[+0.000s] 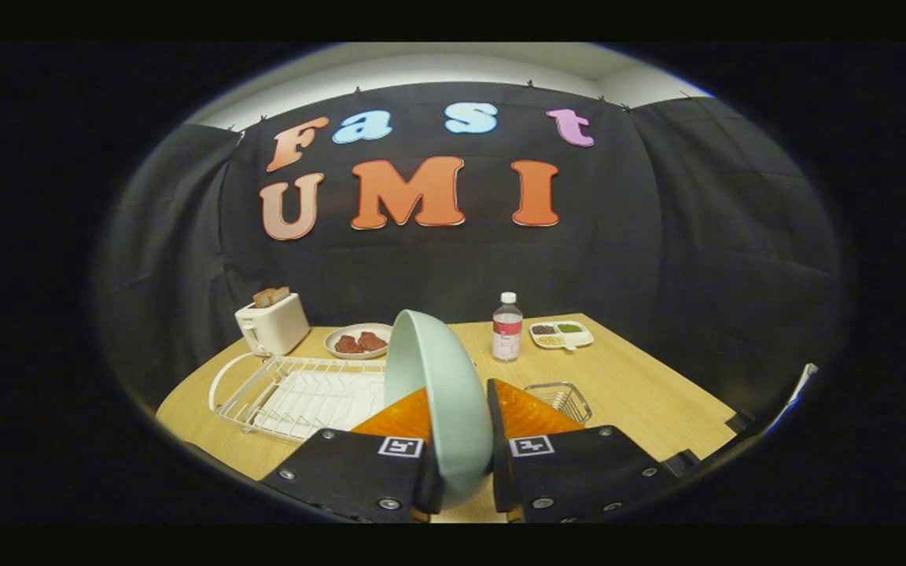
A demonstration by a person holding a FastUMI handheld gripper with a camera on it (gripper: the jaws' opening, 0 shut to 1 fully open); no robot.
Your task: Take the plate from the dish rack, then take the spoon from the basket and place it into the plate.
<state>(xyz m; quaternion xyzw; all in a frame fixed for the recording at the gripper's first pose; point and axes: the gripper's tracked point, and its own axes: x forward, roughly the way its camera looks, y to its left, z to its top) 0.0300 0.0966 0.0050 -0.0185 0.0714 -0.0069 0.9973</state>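
Observation:
A pale green plate (pixel 439 385) stands on edge between my two fingers, and my gripper (pixel 459 409) is shut on its rim, holding it above the wooden table (pixel 642 393). The white wire dish rack (pixel 303 393) lies just left of the fingers, with no dishes in it that I can see. A small wire basket (pixel 561 399) sits just right of the fingers; the right finger partly covers it and I cannot make out a spoon in it.
At the back of the table stand a white toaster (pixel 272 322) with bread in it, a plate with reddish food (pixel 359 341), a clear bottle (pixel 506 327) and a small divided tray (pixel 561 334). The black cloth wall rises behind the table.

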